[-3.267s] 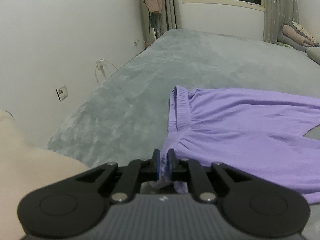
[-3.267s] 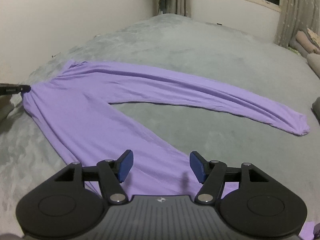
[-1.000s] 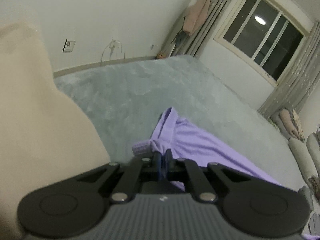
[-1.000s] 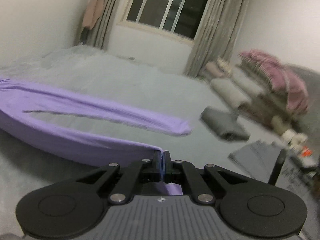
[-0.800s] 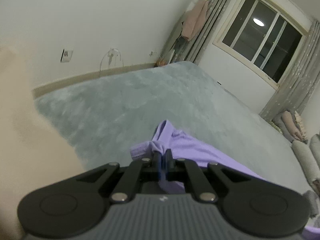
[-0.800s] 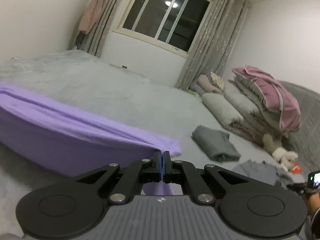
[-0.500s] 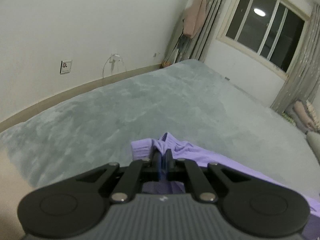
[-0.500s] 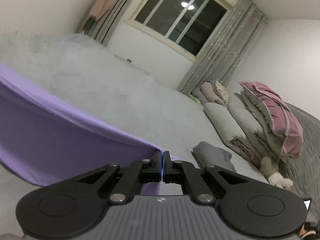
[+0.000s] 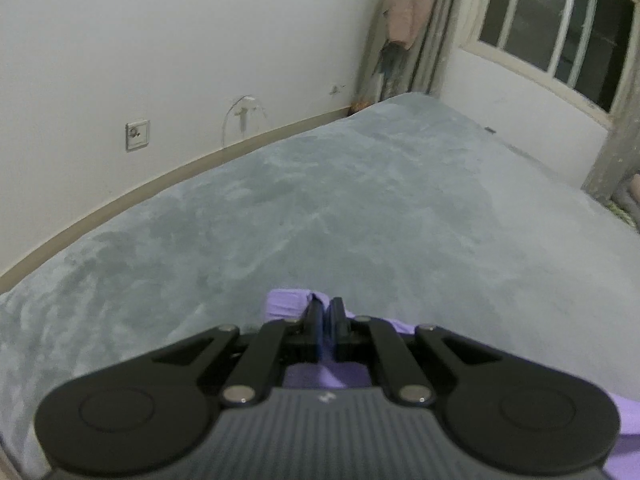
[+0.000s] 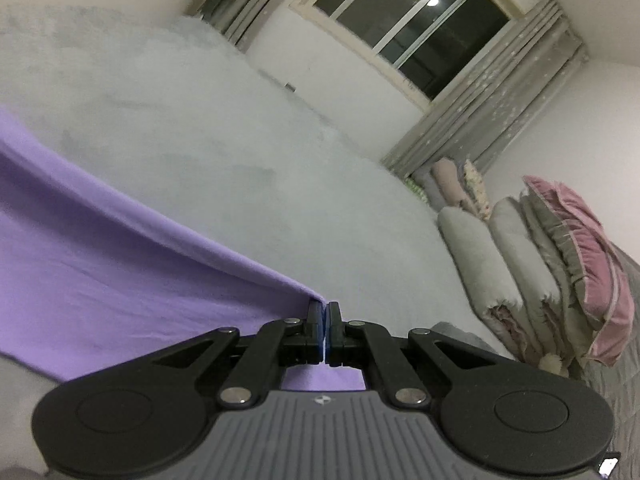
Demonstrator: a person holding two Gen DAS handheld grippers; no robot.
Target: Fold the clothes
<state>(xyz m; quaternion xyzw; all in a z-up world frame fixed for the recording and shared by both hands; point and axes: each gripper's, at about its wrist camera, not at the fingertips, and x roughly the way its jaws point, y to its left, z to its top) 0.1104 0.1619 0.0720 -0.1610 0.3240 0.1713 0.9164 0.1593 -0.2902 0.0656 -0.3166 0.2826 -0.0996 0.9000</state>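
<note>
i have the purple trousers point(image 10: 120, 280) lifted above the bed point(image 9: 360, 208), left gripper point(image 9: 326, 312) jaws clamped on what looks like the waistband, right gripper point(image 10: 323, 316) jaws clamped on a hem. next: lay one half over the other.

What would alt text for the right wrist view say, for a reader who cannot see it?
The right gripper is shut on the edge of purple trousers, which stretch taut away to the left above a grey bed. Beyond are a dark window with grey curtains and stacked bedding at right.
</note>
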